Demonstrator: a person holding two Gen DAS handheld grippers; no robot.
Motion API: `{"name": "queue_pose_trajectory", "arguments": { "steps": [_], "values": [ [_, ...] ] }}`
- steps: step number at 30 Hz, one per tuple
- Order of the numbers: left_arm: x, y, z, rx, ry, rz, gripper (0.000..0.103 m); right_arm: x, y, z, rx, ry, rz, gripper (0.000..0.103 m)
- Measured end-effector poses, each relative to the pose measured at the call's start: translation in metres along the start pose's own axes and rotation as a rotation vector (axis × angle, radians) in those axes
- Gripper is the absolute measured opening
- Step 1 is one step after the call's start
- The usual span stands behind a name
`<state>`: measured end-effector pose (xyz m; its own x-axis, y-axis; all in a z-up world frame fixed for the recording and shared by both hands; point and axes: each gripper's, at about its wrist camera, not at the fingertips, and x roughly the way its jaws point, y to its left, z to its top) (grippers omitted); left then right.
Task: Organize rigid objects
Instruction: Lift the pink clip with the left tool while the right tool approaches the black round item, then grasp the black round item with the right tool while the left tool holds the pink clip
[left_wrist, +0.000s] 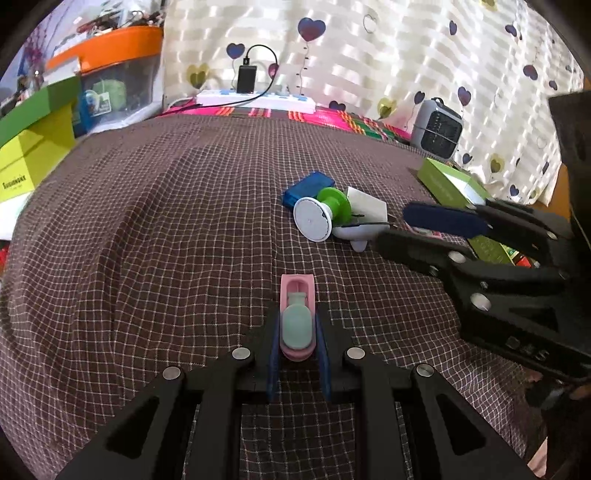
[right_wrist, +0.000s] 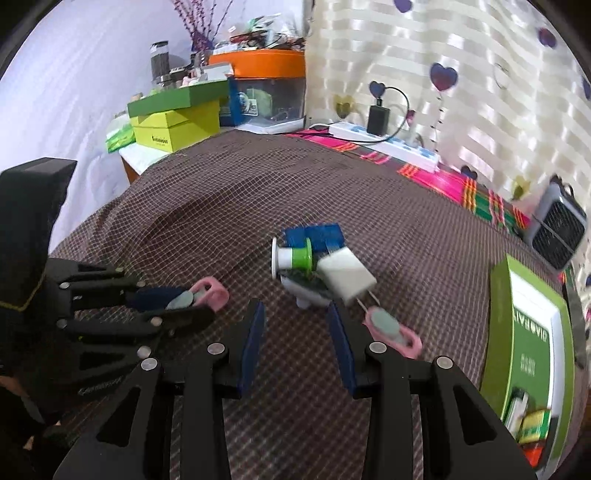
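My left gripper (left_wrist: 297, 323) is shut on a pink clip with a teal pad (left_wrist: 296, 295), held just above the checked brown cloth (left_wrist: 166, 221). The right wrist view shows the same gripper (right_wrist: 199, 304) and clip (right_wrist: 216, 291) at the left. My right gripper (right_wrist: 297, 326) stands open over the cloth with nothing between its fingers. A second pink and teal clip (right_wrist: 391, 330) lies just right of it. Ahead is a small pile: a blue box (right_wrist: 317, 236), a white and green spool (right_wrist: 295, 256) and a white charger plug (right_wrist: 345, 277). From the left wrist, the right gripper (left_wrist: 395, 227) is beside that pile.
An open green box (right_wrist: 524, 332) with small items lies at the right edge. A grey heater (right_wrist: 557, 229), a white power strip (right_wrist: 388, 142) and a heart-print curtain line the back. Green boxes (right_wrist: 173, 114) and an orange-lidded bin (right_wrist: 266, 74) are stacked at the back left.
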<state>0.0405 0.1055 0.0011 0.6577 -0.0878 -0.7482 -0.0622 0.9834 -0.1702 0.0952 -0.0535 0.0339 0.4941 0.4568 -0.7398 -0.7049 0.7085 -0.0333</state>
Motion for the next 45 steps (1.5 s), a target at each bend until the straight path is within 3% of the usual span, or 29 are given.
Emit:
{"name": "queue_pose_trajectory", "arguments": {
  "steps": [17,21,24,37,45],
  "values": [
    [-0.001,0.008,0.0,-0.041,-0.001,-0.059,0.017,0.047,-0.002,0.012,-0.047,0.145,-0.004,0.038],
    [-0.001,0.008,-0.001,-0.032,0.0,-0.048,0.017,0.044,-0.008,0.01,0.012,0.133,0.029,0.037],
    [0.0,0.007,0.0,-0.025,0.0,-0.041,0.017,0.039,-0.01,0.009,0.03,0.119,0.028,0.031],
    [0.003,-0.003,0.0,0.007,-0.001,0.005,0.017,0.019,-0.012,-0.001,0.061,0.081,0.053,0.03],
    [-0.006,-0.022,-0.005,0.027,-0.005,-0.025,0.017,-0.008,-0.012,-0.012,0.087,0.045,0.06,0.03]
  ]
}}
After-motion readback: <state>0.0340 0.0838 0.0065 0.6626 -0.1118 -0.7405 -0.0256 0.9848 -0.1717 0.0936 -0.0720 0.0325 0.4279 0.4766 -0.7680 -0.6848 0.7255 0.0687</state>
